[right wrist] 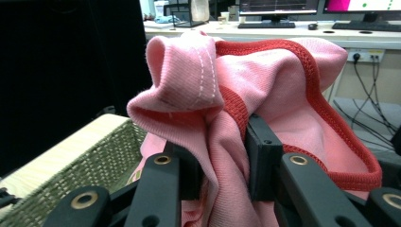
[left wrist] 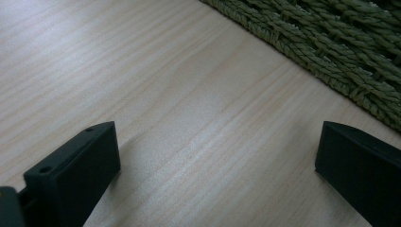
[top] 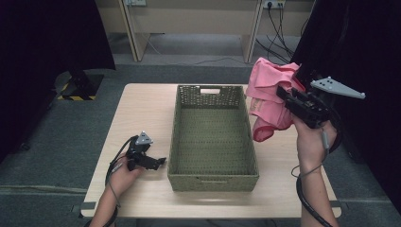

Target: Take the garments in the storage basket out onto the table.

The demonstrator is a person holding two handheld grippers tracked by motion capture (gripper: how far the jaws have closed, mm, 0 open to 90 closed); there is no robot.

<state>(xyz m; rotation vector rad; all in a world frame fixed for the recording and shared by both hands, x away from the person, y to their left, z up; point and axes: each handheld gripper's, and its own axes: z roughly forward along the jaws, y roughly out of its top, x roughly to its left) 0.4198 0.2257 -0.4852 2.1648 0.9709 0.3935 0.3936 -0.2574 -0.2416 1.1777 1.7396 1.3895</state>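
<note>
A pink garment [top: 270, 97] with red trim hangs in the air off the right edge of the green woven basket [top: 213, 137]. My right gripper [top: 285, 92] is shut on it, held up above the table's right side. Seen up close in the right gripper view, the cloth [right wrist: 265, 94] bunches over both jaws, which pinch a fold of it [right wrist: 222, 156]. My left gripper [top: 161, 161] rests low on the table left of the basket, open and holding nothing. Its two jaws stand wide apart over bare wood [left wrist: 189, 118], and the basket's wall [left wrist: 331, 42] lies just ahead.
The basket has nothing inside and sits mid-table on the light wooden table [top: 142, 109]. Dark curtains flank both sides. A desk with cables [top: 279, 28] stands behind the table, and a black floor stand [top: 78, 85] sits at the far left.
</note>
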